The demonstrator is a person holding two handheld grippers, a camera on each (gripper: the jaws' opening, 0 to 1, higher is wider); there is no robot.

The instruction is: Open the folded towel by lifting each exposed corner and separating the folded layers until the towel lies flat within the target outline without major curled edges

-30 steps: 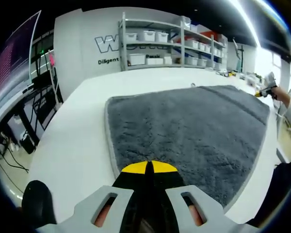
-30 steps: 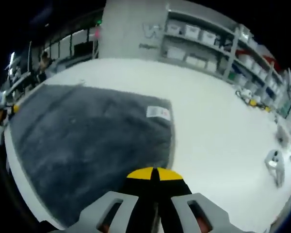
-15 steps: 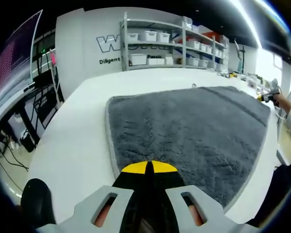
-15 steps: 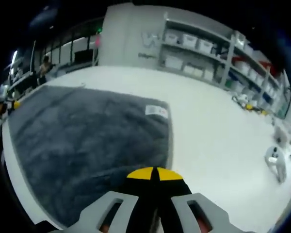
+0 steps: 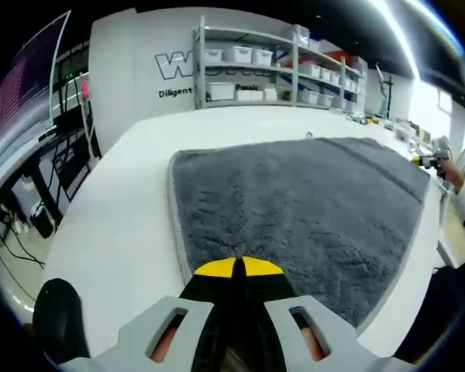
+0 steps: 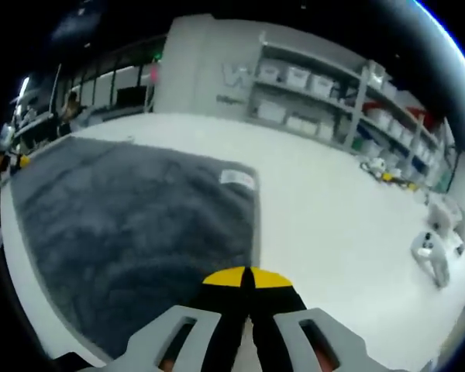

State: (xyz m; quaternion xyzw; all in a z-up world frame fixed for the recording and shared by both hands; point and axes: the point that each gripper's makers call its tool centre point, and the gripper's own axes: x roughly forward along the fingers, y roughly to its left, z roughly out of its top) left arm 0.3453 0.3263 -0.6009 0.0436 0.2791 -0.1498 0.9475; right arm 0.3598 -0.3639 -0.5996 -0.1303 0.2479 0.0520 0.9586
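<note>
A grey fluffy towel [image 5: 294, 201] lies spread out flat on the white table [image 5: 116, 225]. My left gripper [image 5: 238, 267] is shut, its yellow tips over the towel's near left corner; I see no fabric between the jaws. At the towel's far right corner a hand holds my right gripper [image 5: 430, 160]. In the right gripper view the towel [image 6: 116, 209] fills the left half, a white label [image 6: 237, 179] near its right edge. My right gripper [image 6: 248, 277] is shut, its tips by that edge. The left gripper [image 6: 8, 161] shows small at the far left.
Shelves with white bins [image 5: 271, 70] stand behind the table. Small white objects [image 6: 428, 252] and yellow ones [image 6: 387, 172] sit on the table [image 6: 333, 232] right of the towel. A desk with screens [image 5: 31, 101] stands left, a dark round object [image 5: 58, 318] near the left gripper.
The right gripper view has swung, so the towel and label sit a little further left in it. In the left gripper view the far hand with the right gripper has dropped slightly. The towel lies as before.
</note>
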